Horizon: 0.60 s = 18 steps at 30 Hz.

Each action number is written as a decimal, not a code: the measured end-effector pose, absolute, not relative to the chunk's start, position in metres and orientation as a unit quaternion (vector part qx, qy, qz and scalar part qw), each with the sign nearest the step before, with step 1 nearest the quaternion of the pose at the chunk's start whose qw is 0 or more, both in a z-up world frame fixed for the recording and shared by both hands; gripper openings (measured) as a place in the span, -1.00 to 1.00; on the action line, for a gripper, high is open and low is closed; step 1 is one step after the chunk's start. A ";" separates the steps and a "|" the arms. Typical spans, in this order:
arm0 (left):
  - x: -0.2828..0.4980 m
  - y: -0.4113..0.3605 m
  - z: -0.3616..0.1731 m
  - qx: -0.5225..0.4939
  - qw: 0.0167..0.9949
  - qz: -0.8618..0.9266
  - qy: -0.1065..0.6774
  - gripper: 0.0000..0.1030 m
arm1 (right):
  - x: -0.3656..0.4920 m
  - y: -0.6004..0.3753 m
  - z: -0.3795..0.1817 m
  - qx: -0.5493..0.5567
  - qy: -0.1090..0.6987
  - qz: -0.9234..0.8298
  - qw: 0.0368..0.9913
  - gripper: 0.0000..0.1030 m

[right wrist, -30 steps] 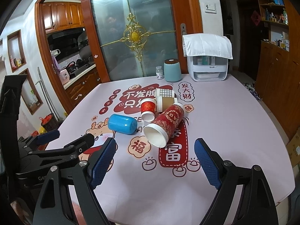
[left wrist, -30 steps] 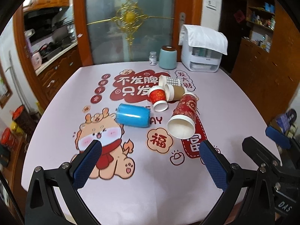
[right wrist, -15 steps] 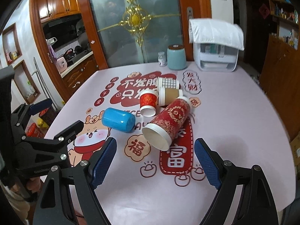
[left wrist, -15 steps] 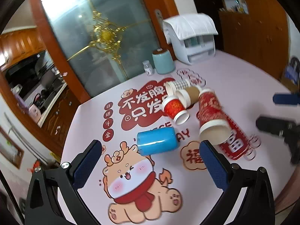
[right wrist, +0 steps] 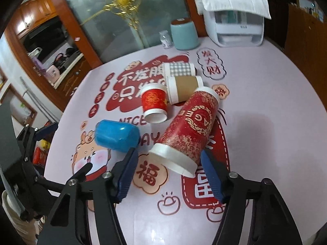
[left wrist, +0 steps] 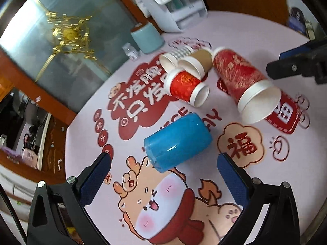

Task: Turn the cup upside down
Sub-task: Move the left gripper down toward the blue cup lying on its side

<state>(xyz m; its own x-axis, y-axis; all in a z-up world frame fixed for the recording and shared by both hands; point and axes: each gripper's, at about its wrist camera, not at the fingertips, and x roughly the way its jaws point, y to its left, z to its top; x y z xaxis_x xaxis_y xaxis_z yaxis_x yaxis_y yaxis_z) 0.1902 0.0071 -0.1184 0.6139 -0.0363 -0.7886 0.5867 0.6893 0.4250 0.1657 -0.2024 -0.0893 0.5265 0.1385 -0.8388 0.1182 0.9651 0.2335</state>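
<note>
Several cups lie on their sides on the printed tablecloth. A blue plastic cup (left wrist: 177,141) (right wrist: 117,136) lies just ahead of my open left gripper (left wrist: 163,163). A tall red paper cup (right wrist: 187,132) (left wrist: 245,83) lies with its open mouth toward my open right gripper (right wrist: 166,168), its rim between the fingertips. A small red cup (right wrist: 154,105) (left wrist: 187,86), a brown cup (right wrist: 184,89) and a checked cup (right wrist: 178,69) lie behind them. Both grippers are empty.
A teal canister (right wrist: 184,33), a small bottle (right wrist: 165,39) and a white appliance under a cloth (right wrist: 235,20) stand at the table's far edge. A glass door is behind. The left gripper shows at the left in the right wrist view (right wrist: 40,134).
Both grippers have moved forward and down toward the cups. The left one has tilted and closed in on the blue cup; the right one has reached the tall red cup's mouth.
</note>
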 end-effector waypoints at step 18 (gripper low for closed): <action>0.243 -0.022 -0.203 0.532 0.706 -0.252 0.393 0.96 | 0.158 -0.243 -0.143 0.174 0.513 -0.043 0.839 0.23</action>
